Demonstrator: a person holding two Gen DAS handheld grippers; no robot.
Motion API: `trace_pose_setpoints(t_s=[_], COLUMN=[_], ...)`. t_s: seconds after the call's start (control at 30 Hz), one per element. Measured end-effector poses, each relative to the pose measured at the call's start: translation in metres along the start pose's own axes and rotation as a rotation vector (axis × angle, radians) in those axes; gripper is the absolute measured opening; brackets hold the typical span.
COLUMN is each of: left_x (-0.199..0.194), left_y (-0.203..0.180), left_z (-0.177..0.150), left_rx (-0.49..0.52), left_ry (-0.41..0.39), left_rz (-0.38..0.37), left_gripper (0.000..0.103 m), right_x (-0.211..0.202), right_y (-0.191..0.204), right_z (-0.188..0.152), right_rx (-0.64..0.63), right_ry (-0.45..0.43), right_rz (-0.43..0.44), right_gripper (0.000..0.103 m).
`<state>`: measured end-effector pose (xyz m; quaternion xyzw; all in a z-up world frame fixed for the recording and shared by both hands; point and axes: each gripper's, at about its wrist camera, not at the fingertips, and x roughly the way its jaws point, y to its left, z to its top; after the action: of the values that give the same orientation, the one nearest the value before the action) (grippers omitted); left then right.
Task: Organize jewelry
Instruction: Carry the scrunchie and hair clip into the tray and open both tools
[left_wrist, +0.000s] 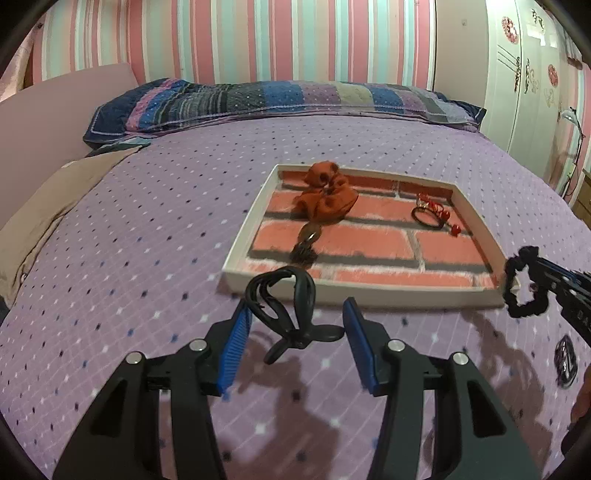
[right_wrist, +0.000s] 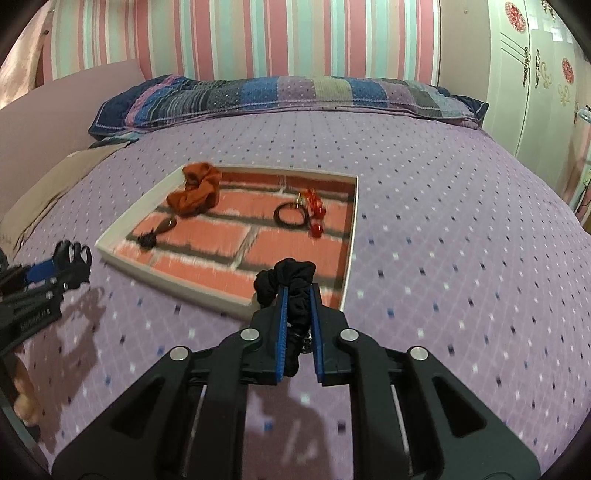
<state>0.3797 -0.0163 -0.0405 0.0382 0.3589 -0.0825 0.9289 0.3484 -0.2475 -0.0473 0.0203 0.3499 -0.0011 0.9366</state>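
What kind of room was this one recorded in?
Most likely a bedroom. The work surface is a bed with a purple dotted bedspread, a patchwork pillow lies at its head below striped wallpaper, and a white wardrobe stands to the right.

The bed (left_wrist: 184, 206) was covered by a lilac spread printed with small white and dark diamonds. At its head, against the striped wall, a long patchwork pillow (left_wrist: 280, 101) in blues and purples was laid across the width. A beige cloth (left_wrist: 48, 206) was spread along one side edge. Near the middle, a shallow white-rimmed tray (left_wrist: 246, 223) with a brick-patterned floor was set flat on the spread. A small dark round item (left_wrist: 565, 360), too blurred to be identified, was seen lying on the spread near the tray's corner.
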Motion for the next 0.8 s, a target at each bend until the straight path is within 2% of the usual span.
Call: trace_pose_setpoints(t_s=[0.3,0.5,0.8], left_x=[0.037,0.082,0.154], left_y=[-0.026,-0.034,-0.041], left_z=[0.051,0.088,0.125], left_rx=[0.053,0.040,0.043], left_ry=[-0.006,0.047,0.144], left_rz=[-0.005,-0.026,-0.014], left_gripper=[0.051,0.051,0.051], right_x=[0.045,0.084,0.154], right_y=[-0.007,-0.013,-0.027], right_z=[0.053,0.083,0.116], right_rx=[0.017,0.040,0.065], right_ry=[0.011,0.049,0.153], right_rz=[-0.005,-0.009,-0.035], right_gripper=[0.012,0.012,0.012])
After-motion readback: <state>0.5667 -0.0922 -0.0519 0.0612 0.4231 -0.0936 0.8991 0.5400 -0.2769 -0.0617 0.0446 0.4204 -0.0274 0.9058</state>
